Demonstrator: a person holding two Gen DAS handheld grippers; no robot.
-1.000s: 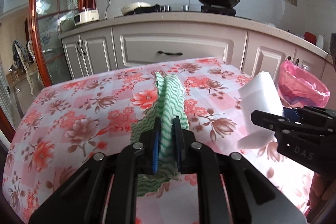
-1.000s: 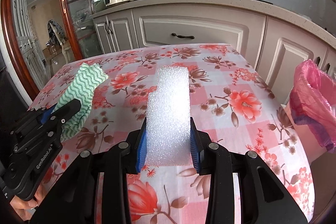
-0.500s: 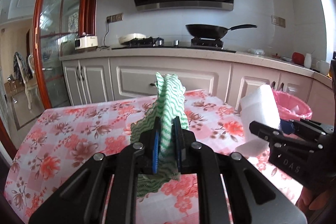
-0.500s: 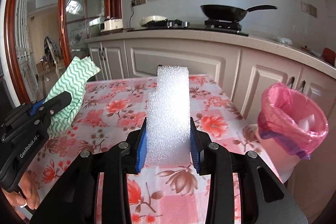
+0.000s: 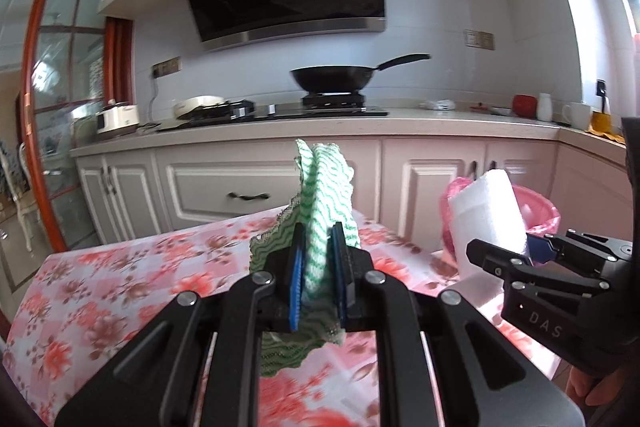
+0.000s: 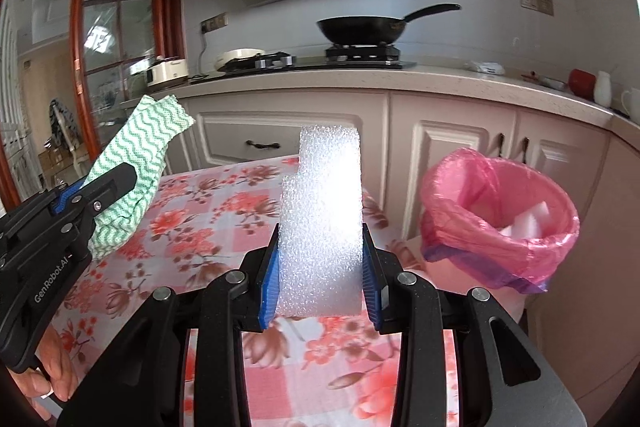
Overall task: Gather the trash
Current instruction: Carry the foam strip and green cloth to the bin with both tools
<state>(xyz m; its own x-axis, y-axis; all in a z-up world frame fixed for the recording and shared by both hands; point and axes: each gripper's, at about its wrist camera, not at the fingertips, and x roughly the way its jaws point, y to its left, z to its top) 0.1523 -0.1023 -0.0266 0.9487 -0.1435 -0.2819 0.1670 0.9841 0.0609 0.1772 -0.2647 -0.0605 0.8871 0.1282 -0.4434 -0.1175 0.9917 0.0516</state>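
Both hand-held grippers are clamped on trash and held up above the flowered counter (image 6: 224, 203). Left hand-held gripper (image 5: 316, 283) has its blue pads nearly together, pinching a green-and-white wavy cloth (image 5: 326, 203); the cloth's long axis runs along the fingers, its free end standing up and forward past the tips, while a shorter crumpled end hangs below the pads. Right hand-held gripper (image 6: 320, 279) is closed partway on a white foam block (image 6: 324, 219), pads pressing its two sides; the block stands upright with its long axis pointing up and away from the camera, and its top edge is stepped, lower on the left. Just beyond the counter's right edge, in front of the cabinets, stands a bin lined with a pink bag (image 6: 500, 223), its mouth open upward. White foam pieces (image 6: 528, 223) lie inside it. In the left wrist view the foam block sits in front of the bin, covering part of its rim.
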